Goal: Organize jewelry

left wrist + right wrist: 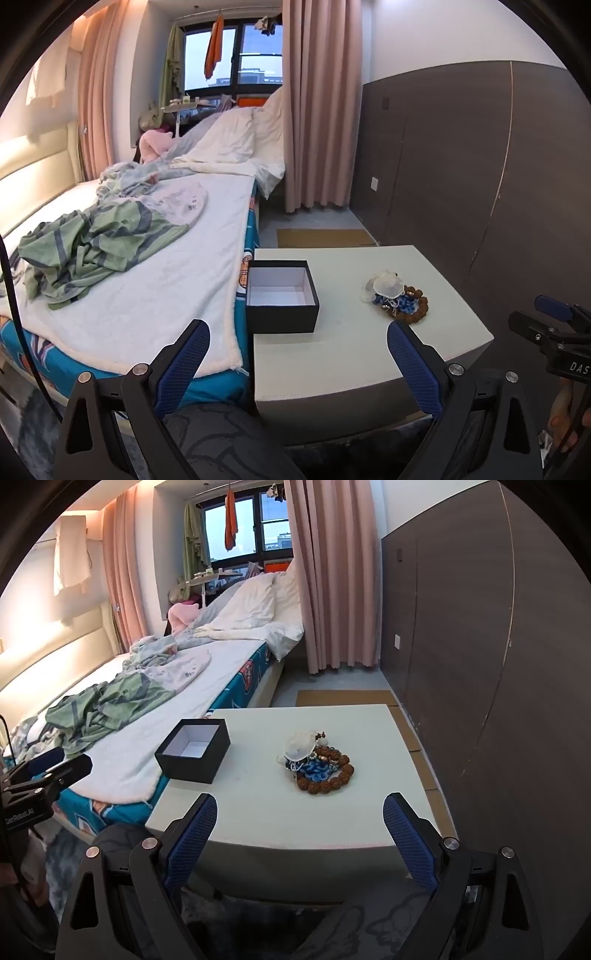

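A pile of jewelry [317,766] lies on the white table [266,812]: a brown bead bracelet, blue beads, a pale translucent piece and a thin chain. The same jewelry pile [397,297] shows at the table's right side in the left wrist view. An empty black box [282,295] with a white inside stands open at the table's left edge; the box [194,749] is left of the pile. My left gripper [297,332] is open, in front of the box and short of it. My right gripper [299,806] is open over the table's near edge, short of the pile.
A bed [147,266] with a white blanket and crumpled green striped cloth adjoins the table's left side. A dark panelled wall [498,664] runs along the right. Pink curtains [332,583] hang by the window. Cardboard sheets [347,698] lie on the floor behind the table.
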